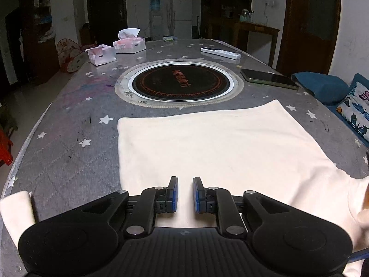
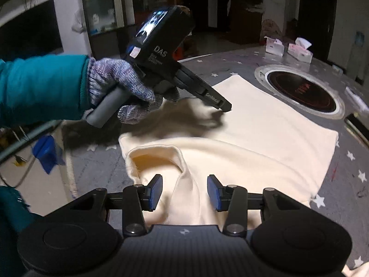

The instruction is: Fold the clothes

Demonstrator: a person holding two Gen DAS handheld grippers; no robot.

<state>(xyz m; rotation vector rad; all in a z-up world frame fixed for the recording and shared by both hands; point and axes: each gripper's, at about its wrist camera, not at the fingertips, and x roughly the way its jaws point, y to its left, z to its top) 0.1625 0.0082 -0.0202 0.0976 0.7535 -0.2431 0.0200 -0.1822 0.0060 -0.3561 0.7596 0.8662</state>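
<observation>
The cream sweater (image 2: pixel 242 138) lies flat on the surface just beside the round cooker (image 2: pixel 302 92), and both the left tool (image 1: pixel 185 195) and right tool (image 2: pixel 184 190) are a bit open, holding nothing, so its puffy collar (image 2: pixel 161 159) could flop crooked.

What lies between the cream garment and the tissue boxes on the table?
The round black hotplate set into the table, between garment and tissue boxes; left wrist view.

Dim room: white fridge (image 1: pixel 182 13), dark doors (image 1: pixel 106 11), blue sofa (image 1: pixel 322 87).

A home dining room: table (image 1: pixel 69 120) with built-in hotpot cooktop (image 1: pixel 181 83), fridge (image 1: pixel 182 13) (water dispenser (image 1: pixel 155 11) beside it).
</observation>
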